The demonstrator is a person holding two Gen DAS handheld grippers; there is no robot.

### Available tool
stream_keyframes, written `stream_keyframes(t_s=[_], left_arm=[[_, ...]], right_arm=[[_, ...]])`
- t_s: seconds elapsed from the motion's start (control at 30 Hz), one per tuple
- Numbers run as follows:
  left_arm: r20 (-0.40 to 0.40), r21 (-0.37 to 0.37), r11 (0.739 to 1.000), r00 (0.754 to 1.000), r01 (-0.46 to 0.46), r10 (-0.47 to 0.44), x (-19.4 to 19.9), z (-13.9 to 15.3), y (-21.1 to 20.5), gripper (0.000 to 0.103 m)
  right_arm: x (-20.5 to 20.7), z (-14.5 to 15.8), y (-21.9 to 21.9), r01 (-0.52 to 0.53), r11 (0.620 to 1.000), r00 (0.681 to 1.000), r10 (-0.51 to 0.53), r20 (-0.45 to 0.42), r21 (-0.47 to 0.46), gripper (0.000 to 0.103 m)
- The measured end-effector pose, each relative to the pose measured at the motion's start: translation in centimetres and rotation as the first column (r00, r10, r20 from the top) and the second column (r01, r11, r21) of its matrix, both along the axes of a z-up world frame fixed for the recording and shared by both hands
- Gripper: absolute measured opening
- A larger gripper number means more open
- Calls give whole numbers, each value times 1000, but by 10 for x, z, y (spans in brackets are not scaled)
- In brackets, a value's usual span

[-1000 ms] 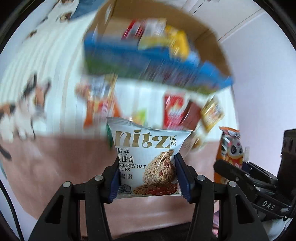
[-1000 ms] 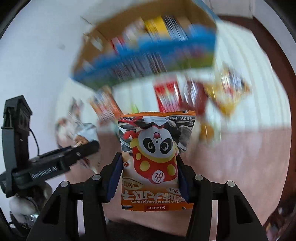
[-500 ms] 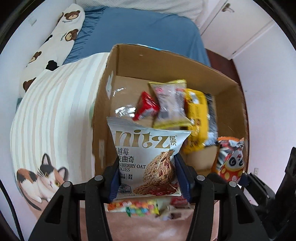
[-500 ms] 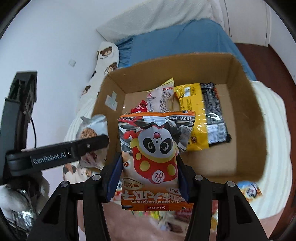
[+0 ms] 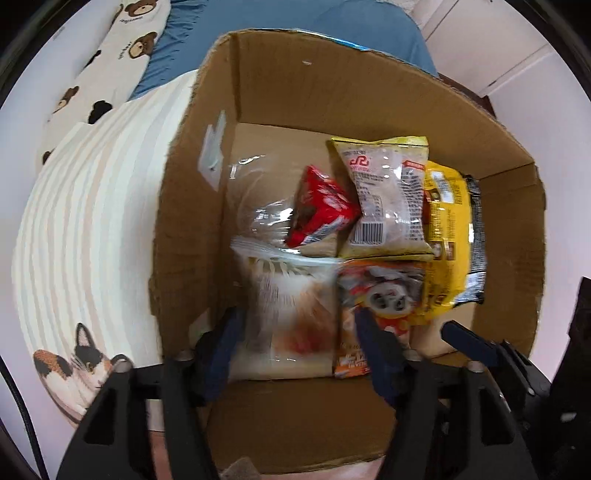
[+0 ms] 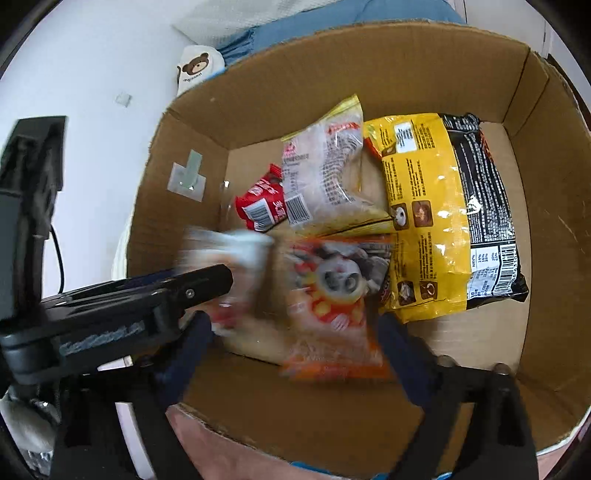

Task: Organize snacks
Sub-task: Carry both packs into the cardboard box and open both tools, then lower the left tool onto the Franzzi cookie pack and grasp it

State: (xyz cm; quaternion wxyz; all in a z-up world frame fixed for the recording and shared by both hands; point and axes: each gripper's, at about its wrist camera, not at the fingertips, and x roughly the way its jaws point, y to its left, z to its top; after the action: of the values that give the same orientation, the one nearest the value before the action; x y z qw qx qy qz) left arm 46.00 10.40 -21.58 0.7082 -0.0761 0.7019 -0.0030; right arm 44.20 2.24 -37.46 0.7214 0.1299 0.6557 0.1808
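An open cardboard box lies under both grippers. My left gripper points down into it, its jaws opening. The white cookie packet is blurred between them, loose from the pads. My right gripper is beside it, jaws opening too. The orange panda packet is blurred between its fingers, free of them. On the box floor lie a red packet, a clear yellow-edged packet and a yellow-and-black noodle pack.
The box sits on a striped blanket with a cat print. Behind it are blue bedding and a bear-print pillow. A white wall runs along the left. The box's near right corner has bare floor.
Both grippers moved over the box and lower into it. Both jaws have spread, and the cookie packet and the panda packet have come loose and drop toward the box floor.
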Motion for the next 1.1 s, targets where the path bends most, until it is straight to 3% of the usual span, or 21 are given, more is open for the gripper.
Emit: stream_keyframes(t_s=[0.03, 0.23, 0.43, 0.77, 0.97, 1.1], left_arm=[[11, -2, 1000, 1000, 3, -3, -1, 2, -1, 83], [48, -12, 1000, 999, 6, -5, -8, 15, -4, 83], [133, -10, 1000, 991, -2, 3, -29, 35, -6, 83], [345, 71, 997, 937, 38, -60, -88, 97, -28, 83], [398, 54, 997, 915, 47, -64, -117, 120, -33, 83], [424, 48, 998, 903, 51, -67, -134, 131, -39, 83]], right_arm=[[0, 0, -1, -4, 1000, 1000, 4, 3, -14, 94], [-4, 12, -15, 13, 998, 1000, -11, 26, -60, 94], [-18, 40, -35, 52, 989, 992, -35, 125, -139, 94], [-67, 102, -56, 121, 973, 948, -53, 314, -199, 94], [-102, 144, -59, 166, 961, 897, -54, 439, -222, 94], [-119, 158, -64, 182, 965, 887, -77, 455, -191, 94]])
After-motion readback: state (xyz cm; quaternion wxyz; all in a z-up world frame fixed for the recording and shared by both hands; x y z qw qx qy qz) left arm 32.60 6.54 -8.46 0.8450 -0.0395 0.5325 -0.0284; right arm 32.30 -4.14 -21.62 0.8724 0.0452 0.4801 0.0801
